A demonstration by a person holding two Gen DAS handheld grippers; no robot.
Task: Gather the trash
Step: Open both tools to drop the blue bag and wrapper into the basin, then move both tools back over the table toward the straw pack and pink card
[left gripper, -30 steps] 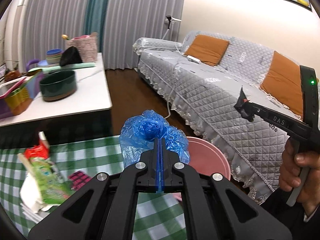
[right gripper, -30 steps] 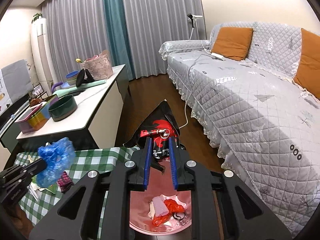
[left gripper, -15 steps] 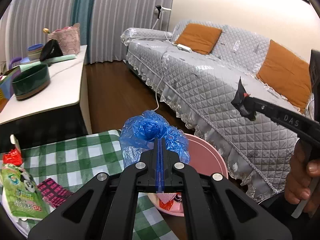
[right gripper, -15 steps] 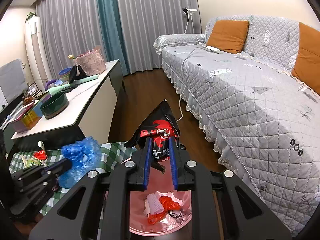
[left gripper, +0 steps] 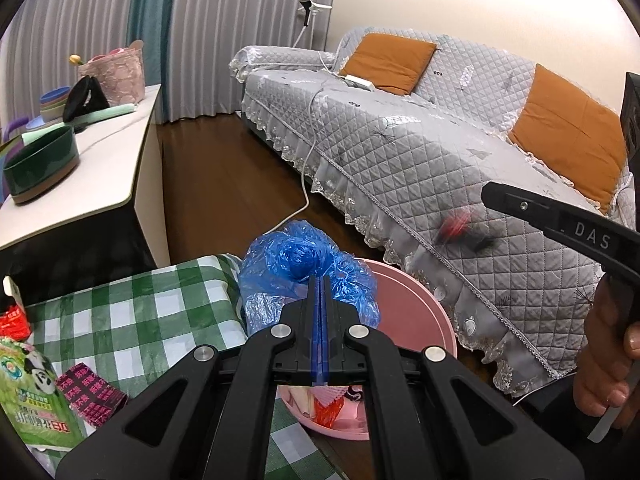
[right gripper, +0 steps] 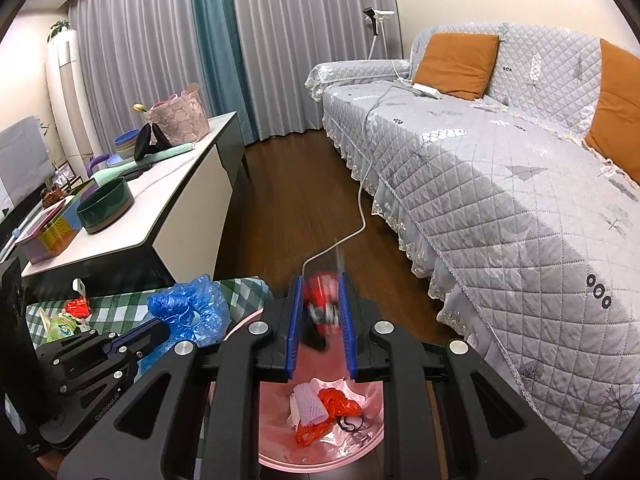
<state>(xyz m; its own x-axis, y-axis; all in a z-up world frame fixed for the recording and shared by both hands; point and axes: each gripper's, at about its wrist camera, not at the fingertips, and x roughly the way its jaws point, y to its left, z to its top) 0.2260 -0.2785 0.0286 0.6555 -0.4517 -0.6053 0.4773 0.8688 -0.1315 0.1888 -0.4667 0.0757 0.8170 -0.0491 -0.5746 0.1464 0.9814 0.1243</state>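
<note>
My left gripper (left gripper: 319, 280) is shut on a crumpled blue plastic bag (left gripper: 296, 264), which hangs over the near rim of the pink basin (left gripper: 420, 304). In the right wrist view the same bag (right gripper: 188, 312) shows at the left gripper's (right gripper: 160, 330) tip. The jaws of my right gripper (right gripper: 320, 284) are opening above the basin (right gripper: 320, 468). A red and black wrapper (right gripper: 320, 304) sits blurred between them, loose and dropping. The left wrist view catches that wrapper (left gripper: 456, 228) as a smear below the right gripper (left gripper: 492, 196). Red plastic and white foam lie in the basin.
A green checked cloth (left gripper: 132, 320) carries a green packet (left gripper: 32, 392), a dark red packet (left gripper: 92, 396) and a red wrapper (left gripper: 14, 320). A white sideboard (left gripper: 100, 184) with a green bowl stands left. A grey quilted sofa (left gripper: 440, 152) runs along the right. A white cable (right gripper: 360, 200) crosses the floor.
My left gripper carried the blue bag over toward the basin. The right jaws widened and the red and black wrapper slipped down out of their grip, now blurred.
</note>
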